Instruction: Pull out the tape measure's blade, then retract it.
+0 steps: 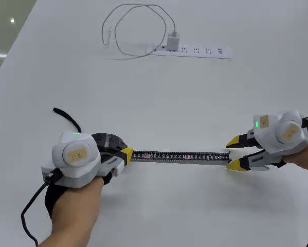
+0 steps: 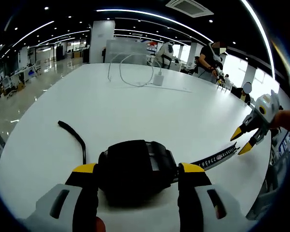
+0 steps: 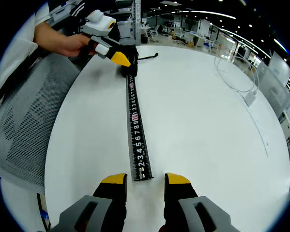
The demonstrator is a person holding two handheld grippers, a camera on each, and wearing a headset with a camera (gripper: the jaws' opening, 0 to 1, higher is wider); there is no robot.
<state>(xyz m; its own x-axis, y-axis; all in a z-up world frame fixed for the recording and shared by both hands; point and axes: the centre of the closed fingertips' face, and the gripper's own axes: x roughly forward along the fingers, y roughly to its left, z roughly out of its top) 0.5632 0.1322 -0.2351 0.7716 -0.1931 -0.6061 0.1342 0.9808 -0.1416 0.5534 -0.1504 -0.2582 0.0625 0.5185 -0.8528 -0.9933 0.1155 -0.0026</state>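
My left gripper [image 1: 118, 150] is shut on the black tape measure case [image 1: 108, 144], with its yellow-tipped jaws on either side of the case [image 2: 135, 169]. The blade [image 1: 180, 156] lies flat on the white table, stretched rightwards from the case. Its hooked end [image 3: 141, 175] rests between the spread jaws of my right gripper [image 3: 145, 180], which is open and does not clamp it. In the head view the right gripper [image 1: 235, 153] sits at the blade's far end. A black wrist strap [image 1: 66, 117] trails from the case.
A white power strip [image 1: 195, 50] with a plugged-in charger [image 1: 173, 40] and a looped cable [image 1: 138, 28] lies at the table's far side. A grey mesh chair [image 3: 23, 125] stands beside the table. People stand in the background beyond the table [image 2: 210, 58].
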